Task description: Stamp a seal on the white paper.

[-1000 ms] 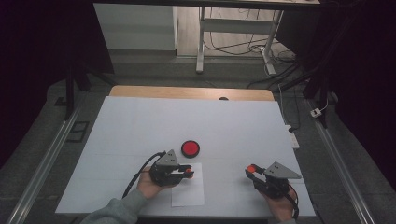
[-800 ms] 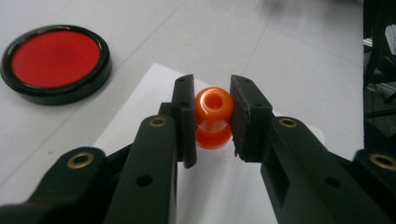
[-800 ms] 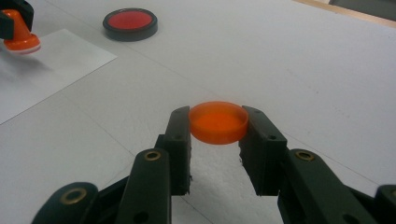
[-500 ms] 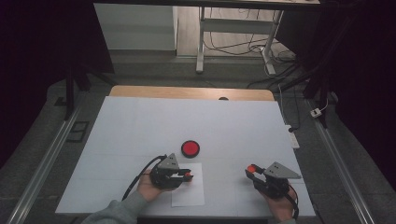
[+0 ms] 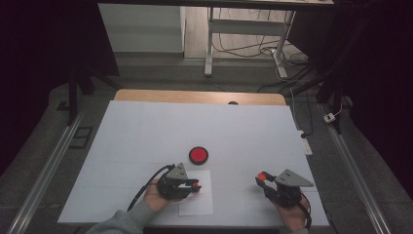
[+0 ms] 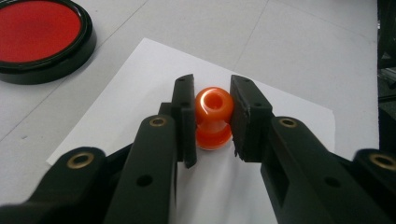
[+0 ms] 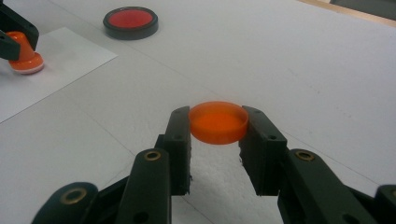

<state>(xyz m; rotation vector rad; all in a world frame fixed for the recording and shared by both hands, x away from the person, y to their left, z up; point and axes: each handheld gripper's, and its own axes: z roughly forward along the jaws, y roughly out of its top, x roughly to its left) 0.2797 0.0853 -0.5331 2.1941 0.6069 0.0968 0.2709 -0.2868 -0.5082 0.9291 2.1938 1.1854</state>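
Two tools: both loaded, one item each.
Left tool (image 6: 212, 116): jaws clamped on the waist of a small orange plastic knob-handled stamp (image 6: 213, 119), at the near left of the table.
Stamp position: base resting on or just above the white paper sheet (image 6: 285, 116); contact cannot be told for certain.
Right tool (image 7: 218, 123): jaws gripping an orange round plastic cap (image 7: 218, 122) by its rim, held clear above the white table (image 5: 253, 131) at the near right.
Ink pad: round black-rimmed red pad (image 5: 198, 155), just beyond the far edge of the sheet, well apart from the right tool.
Step judged: pressing the stamp onto the sheet.
Method: keep the stamp upright, press straight down with even force, lift vertically to avoid smearing.
Risk: the loose sheet may slide or lift with the stamp.
Cap handling: hold level and away until stamping ends.
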